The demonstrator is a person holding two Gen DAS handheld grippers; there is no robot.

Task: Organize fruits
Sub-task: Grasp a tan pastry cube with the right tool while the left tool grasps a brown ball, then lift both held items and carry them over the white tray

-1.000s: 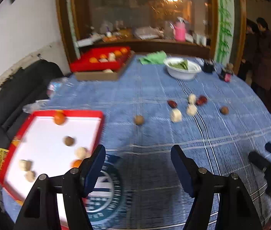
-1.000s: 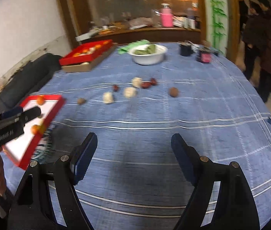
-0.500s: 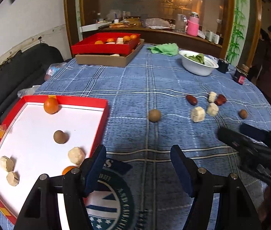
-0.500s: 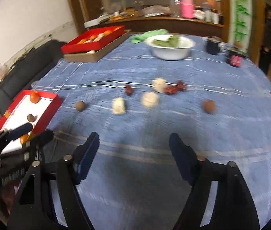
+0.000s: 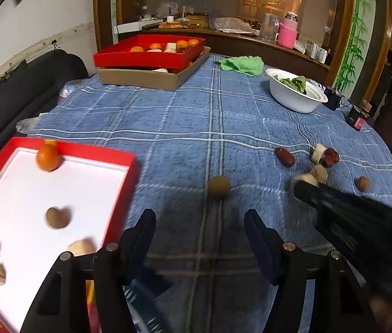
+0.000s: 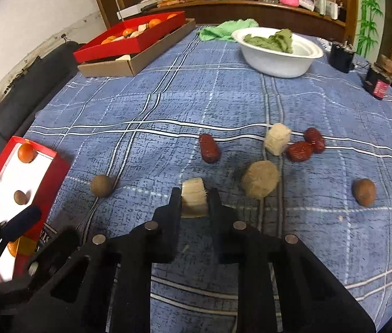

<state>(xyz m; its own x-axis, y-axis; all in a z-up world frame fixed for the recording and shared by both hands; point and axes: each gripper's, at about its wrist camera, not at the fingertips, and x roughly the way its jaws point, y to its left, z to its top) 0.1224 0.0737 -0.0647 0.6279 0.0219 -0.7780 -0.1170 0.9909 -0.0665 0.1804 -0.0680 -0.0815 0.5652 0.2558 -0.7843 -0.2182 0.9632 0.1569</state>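
A pale fruit chunk (image 6: 194, 201) sits on the counter's blue plaid cloth (image 6: 223, 105), pinched between the fingers of the right tool (image 6: 194, 201). A round pale piece (image 6: 261, 179), red dates (image 6: 209, 148) and brown balls (image 6: 101, 185) lie around it. The left tool (image 5: 200, 231) hangs spread wide beside the red tray (image 5: 107, 152), which holds an orange (image 5: 47, 157). Farther back stand a white bowl (image 6: 276, 58) and wood-framed glass (image 5: 223, 0).
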